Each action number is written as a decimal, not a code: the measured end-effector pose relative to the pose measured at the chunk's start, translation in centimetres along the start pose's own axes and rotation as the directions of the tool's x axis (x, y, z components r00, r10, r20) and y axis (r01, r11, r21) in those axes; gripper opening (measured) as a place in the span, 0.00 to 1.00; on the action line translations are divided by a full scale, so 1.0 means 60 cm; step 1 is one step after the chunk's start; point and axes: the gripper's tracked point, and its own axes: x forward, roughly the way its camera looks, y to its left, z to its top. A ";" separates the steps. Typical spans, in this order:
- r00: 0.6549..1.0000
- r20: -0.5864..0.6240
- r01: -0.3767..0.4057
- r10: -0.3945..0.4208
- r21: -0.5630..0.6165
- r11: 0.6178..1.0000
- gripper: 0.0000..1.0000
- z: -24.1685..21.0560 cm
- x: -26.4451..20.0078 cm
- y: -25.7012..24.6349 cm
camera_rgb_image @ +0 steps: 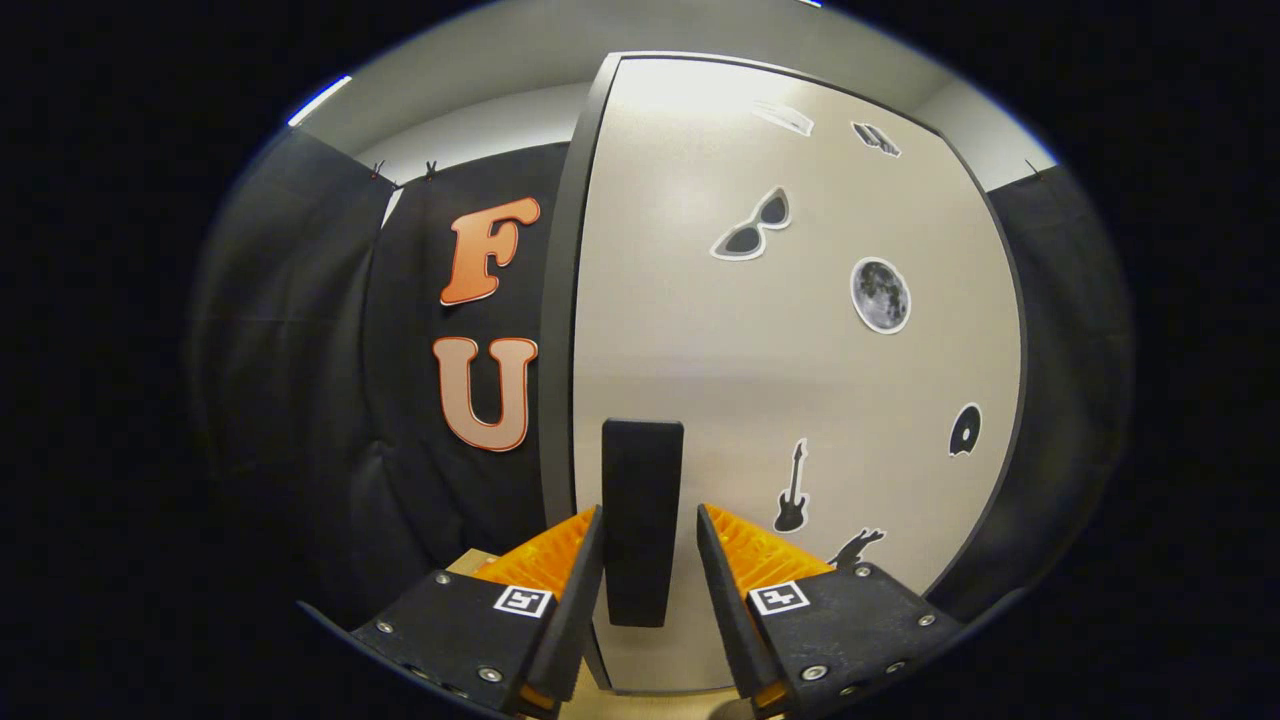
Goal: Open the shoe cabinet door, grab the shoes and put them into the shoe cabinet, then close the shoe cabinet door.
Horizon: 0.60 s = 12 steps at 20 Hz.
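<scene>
The gripper (650, 560) sits at the bottom centre of the frame: two wedge-shaped fingers (560, 600) with ribbed inner pads, each mounted on a flat plate carrying a small square black-and-white marker and shiny round screw heads along the lower edges.

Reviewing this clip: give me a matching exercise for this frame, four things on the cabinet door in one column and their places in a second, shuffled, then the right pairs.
Things:
1. door handle
2. moon sticker
3. guitar sticker
4. sunglasses sticker

Places:
A. high on the cabinet door, up and to the left of the moon
B. between the fingers of the gripper, which stand apart on either side of it
C. just right of the handle, low on the door
D. mid-height, toward the door's right edge

Pairs: 1-B, 2-D, 3-C, 4-A
</scene>
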 end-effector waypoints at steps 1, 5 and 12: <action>1.000 0.001 -0.003 0.003 0.006 1.000 0.50 0.001 0.003 0.004; 0.999 0.032 0.039 -0.039 -0.011 0.999 0.39 0.000 0.004 0.005; 1.000 -0.009 0.010 -0.010 0.039 0.999 0.32 -0.004 0.000 0.006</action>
